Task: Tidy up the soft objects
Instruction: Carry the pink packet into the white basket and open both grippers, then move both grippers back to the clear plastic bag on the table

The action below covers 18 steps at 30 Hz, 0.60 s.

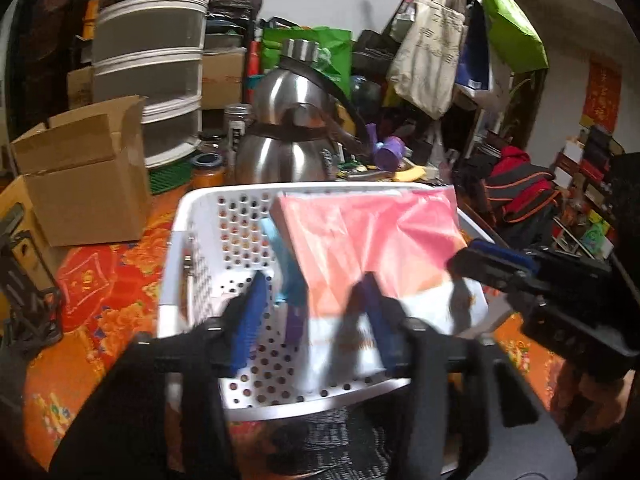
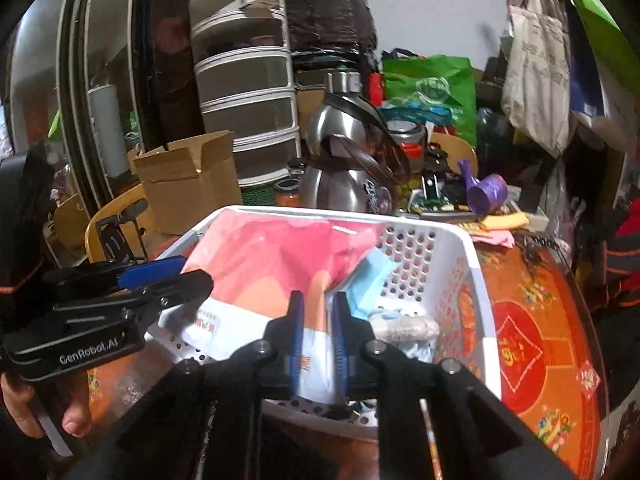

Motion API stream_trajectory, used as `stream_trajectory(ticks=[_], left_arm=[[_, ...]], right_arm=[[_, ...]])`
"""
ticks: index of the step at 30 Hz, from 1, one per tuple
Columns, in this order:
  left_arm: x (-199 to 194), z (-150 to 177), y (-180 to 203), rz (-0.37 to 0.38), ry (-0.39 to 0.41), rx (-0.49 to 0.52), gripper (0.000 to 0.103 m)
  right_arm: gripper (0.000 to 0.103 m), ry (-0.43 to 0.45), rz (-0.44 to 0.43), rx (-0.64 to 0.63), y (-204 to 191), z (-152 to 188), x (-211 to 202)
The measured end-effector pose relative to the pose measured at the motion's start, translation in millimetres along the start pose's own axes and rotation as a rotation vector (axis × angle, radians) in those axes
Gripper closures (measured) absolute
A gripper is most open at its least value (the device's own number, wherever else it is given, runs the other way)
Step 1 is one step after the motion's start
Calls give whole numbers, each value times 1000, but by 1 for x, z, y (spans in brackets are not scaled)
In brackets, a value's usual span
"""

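Two grippers work over one white basket [image 1: 192,216] on the orange cloth [image 1: 104,280]. Your left gripper [image 1: 316,312] stands with its jaws apart; the pink-and-white pack [image 1: 372,240] lies partly between them, but the pads do not press it, so treat this side as released. Your right gripper [image 2: 318,328] has its jaws nearly together, and the near white end of the pack [image 2: 272,264] sits in the narrow gap. The pads appear to pinch it, though the grip looks light. Locate the pack as follows: it leans inside the basket, far edge propped against the far wall, near edge down by the near wall. Its long axis runs near to far, roughly in line with both grippers. A blue pack [image 2: 370,276] stands just to its right, and a grey soft bundle [image 2: 404,326] lies on the basket floor further right. The controlling relation is this: the pack lies straight ahead of the right gripper and slightly right of centre for the left one, so the right hand is the one placed to govern it. Judged from this layout, the pack is already in the basket and the next action is probably to let go and back the right gripper out toward you along that axis. Keep clear of the kettle [image 1: 288,136] and box [image 1: 84,176] behind the basket.
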<state>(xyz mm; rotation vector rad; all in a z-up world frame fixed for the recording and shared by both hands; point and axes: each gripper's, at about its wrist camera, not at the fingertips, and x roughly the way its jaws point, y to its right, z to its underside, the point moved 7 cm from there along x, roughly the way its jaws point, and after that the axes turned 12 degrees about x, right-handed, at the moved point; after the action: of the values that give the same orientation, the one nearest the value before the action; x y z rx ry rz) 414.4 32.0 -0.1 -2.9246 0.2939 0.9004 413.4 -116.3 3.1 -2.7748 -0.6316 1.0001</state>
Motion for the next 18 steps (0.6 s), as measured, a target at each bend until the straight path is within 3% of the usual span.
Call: stream_trajectory(ticks=[3, 5, 15, 18], left_arm=[[-13, 0, -8, -32, 37, -32, 20], [-22, -3, -11, -37, 58, -50, 20], [-75, 20, 0, -29, 93, -5, 13], [-85, 37, 3, -54, 63, 1, 13]], right_arm=[[65, 37, 31, 29, 10, -2, -9], [41, 60, 43, 55, 18, -4, -16], [39, 71, 35, 117, 36, 21, -55], [32, 74, 46, 114, 38, 32, -64]])
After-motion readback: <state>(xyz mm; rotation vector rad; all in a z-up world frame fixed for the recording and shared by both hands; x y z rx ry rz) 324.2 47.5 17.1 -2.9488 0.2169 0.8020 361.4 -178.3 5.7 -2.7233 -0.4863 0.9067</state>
